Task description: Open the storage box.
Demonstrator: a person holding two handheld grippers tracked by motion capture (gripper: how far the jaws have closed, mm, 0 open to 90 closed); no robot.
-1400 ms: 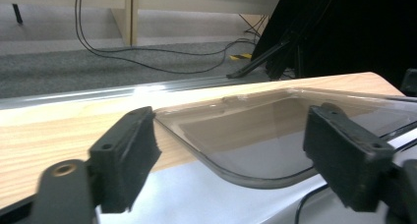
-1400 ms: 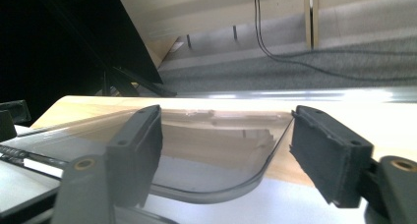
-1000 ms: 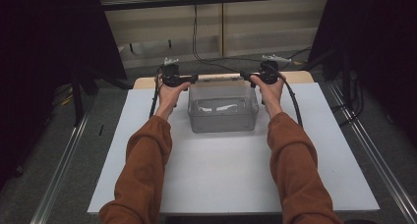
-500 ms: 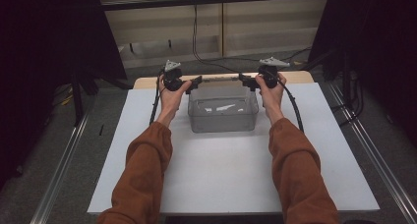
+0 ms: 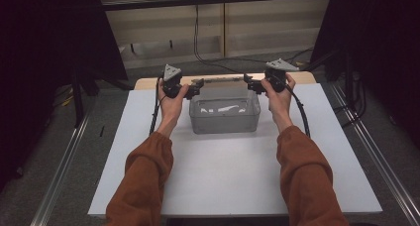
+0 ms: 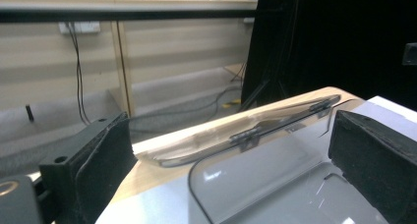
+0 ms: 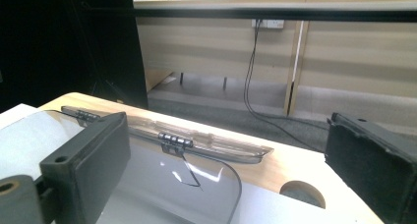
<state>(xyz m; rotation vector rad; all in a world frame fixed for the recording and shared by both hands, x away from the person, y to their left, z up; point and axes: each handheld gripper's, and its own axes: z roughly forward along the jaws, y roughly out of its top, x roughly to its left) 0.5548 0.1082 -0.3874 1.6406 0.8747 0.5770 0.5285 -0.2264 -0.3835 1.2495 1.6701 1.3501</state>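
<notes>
A clear plastic box (image 5: 224,118) stands on the white board (image 5: 223,166) near its far edge. Its hinged clear lid (image 5: 223,85) is swung back behind the box and lies past the rear rim. My left gripper (image 5: 199,84) hovers at the box's far left corner, open, with nothing between its jaws. My right gripper (image 5: 246,81) hovers at the far right corner, also open and holding nothing. The lid (image 6: 246,130) and the box's rim (image 6: 216,167) lie ahead of the left gripper (image 6: 236,155). From the right gripper (image 7: 231,160) the lid (image 7: 206,143) and its hinge (image 7: 174,138) are close ahead.
The board lies on a wooden tabletop (image 7: 295,167) with a round hole (image 7: 302,193) near its far right corner. Beyond the far edge are a grey floor, hanging cables (image 5: 196,32) and a pale wall. Dark curtains flank both sides; metal rails (image 5: 59,171) run along the floor.
The lid has swung up and back from the box to lie behind it. Both grippers rose a little at the far corners and stand apart from the lid.
</notes>
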